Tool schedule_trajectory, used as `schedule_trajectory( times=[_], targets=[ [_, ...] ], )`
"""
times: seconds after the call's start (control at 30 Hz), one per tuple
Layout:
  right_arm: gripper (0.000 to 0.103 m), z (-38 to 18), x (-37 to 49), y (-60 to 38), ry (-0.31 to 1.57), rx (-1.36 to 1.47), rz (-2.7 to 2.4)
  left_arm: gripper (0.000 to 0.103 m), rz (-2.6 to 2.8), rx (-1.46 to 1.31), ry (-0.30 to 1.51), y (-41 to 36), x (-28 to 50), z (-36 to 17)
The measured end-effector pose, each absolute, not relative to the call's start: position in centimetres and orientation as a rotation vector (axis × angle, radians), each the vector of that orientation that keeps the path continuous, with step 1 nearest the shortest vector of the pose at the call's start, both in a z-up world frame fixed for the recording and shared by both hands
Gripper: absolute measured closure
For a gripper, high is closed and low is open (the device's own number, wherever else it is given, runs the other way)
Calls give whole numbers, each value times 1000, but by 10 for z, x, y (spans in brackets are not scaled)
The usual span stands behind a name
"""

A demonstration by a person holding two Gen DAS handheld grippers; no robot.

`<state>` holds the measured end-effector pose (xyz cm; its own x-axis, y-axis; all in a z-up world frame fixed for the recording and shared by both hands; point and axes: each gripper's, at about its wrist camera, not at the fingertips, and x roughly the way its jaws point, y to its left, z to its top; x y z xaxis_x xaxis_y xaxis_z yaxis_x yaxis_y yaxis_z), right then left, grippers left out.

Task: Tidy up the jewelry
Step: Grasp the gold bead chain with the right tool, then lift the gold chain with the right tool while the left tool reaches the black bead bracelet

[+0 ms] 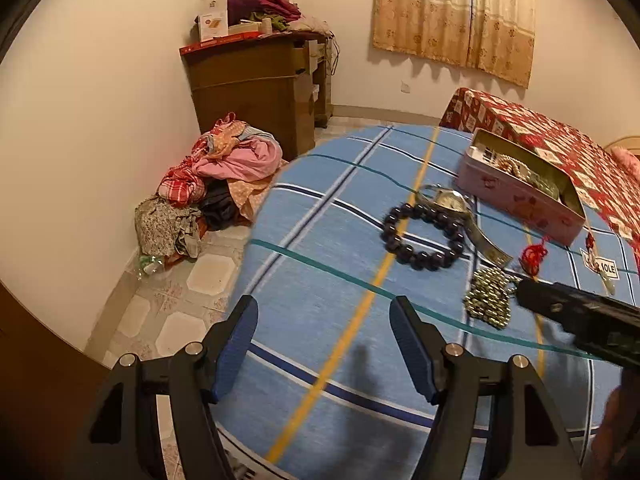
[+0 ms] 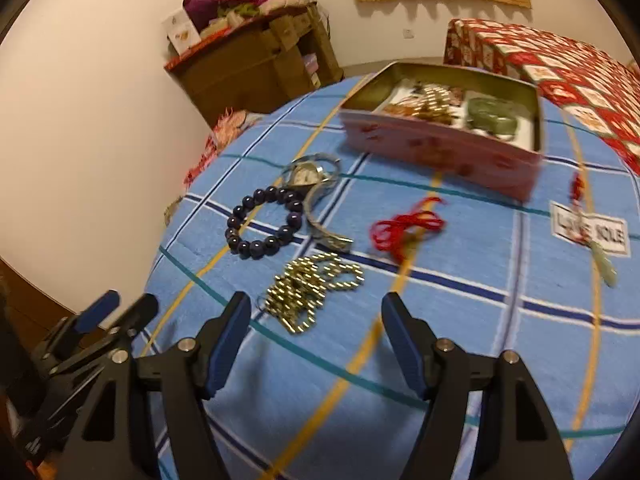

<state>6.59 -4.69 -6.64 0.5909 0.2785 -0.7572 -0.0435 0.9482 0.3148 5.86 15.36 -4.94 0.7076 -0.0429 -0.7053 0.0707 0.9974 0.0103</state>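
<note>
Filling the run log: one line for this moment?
left gripper: open, empty | right gripper: open, empty, near gold bead chain | pink tin: holds some jewelry | bead bracelet, watch: on bedsheet

The pink tin sits open on the blue plaid sheet. Nearer than the tin lie a red cord, a watch, a dark bead bracelet and a gold chain.

left gripper: showing black frame, blue ribbed pads, silver screws | right gripper: showing same black/blue/silver build
</note>
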Motion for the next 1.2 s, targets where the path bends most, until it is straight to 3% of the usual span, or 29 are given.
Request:
schedule_trajectory(
  times=[0.17,0.23,0.3,0.33,0.4,0.5,0.8,1.2],
  targets=[
    [32,-82,83,-24,971,182,148,34,-49,25,765,166,68,-46],
    [36,-83,81,-18,952,128,126,34,-56,27,766,165,73,-46],
    [52,-84,79,-15,945,70,111,34,-75,34,767,161,78,-46],
    [55,-84,79,-16,943,64,115,34,-88,40,766,158,80,-46],
    [77,-82,78,-23,938,64,117,34,-112,54,763,149,85,-45],
    [90,-83,77,-34,951,90,153,34,-158,88,775,133,93,-45],
    [91,-54,38,-99,876,315,207,34,-283,158,860,86,114,-59],
    [90,-28,19,-147,761,398,114,34,-247,82,980,59,152,-84]
  ],
)
